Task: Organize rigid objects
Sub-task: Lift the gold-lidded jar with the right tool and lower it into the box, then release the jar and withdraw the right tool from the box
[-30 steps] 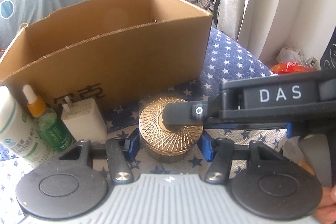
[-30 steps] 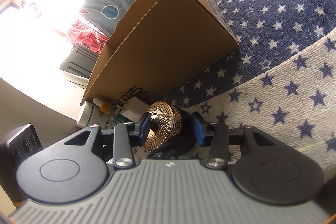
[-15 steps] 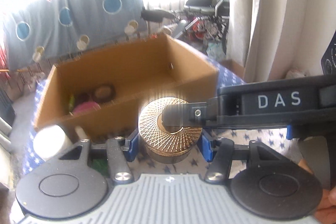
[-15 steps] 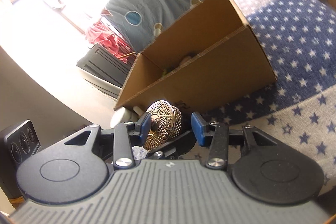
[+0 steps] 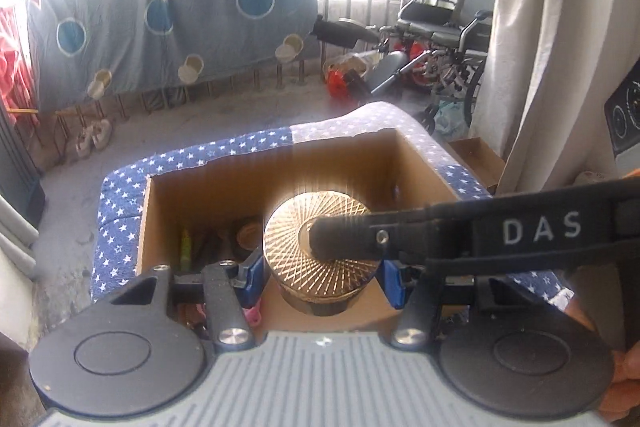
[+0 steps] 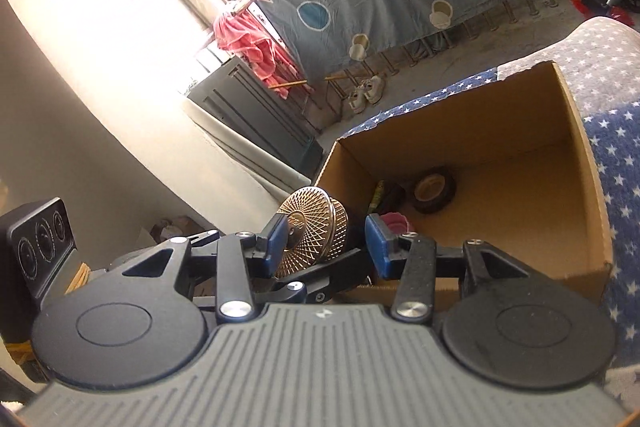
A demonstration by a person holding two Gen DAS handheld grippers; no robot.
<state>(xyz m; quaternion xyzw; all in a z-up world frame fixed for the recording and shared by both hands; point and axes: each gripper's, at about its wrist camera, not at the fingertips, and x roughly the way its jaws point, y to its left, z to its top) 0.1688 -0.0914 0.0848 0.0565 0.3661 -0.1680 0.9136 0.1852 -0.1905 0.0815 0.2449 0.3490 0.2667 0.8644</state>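
A round gold jar with a lattice lid (image 5: 320, 251) hangs over the open cardboard box (image 5: 224, 183). My left gripper (image 5: 320, 273) is shut on the jar's sides. My right gripper (image 6: 326, 241) reaches in from the right; one finger (image 5: 348, 239) lies across the lid, and the jar (image 6: 316, 227) sits between its blue pads (image 6: 276, 241), held top and bottom. The box (image 6: 580, 163) holds a dark round ring (image 6: 434, 189), a pink item (image 6: 394, 223) and a yellow-green stick (image 5: 185, 247).
The box stands on a blue star-patterned cloth (image 5: 120, 215) with grey floor beyond. A wheelchair (image 5: 444, 27) and a curtain (image 5: 560, 47) are at the right. A patterned grey blanket (image 5: 172, 15) hangs at the back. A dark cabinet (image 6: 256, 115) stands left.
Both grippers have lifted the gold jar off the cloth and carried it up over the box. The bottles and white charger beside the box have dropped out of view.
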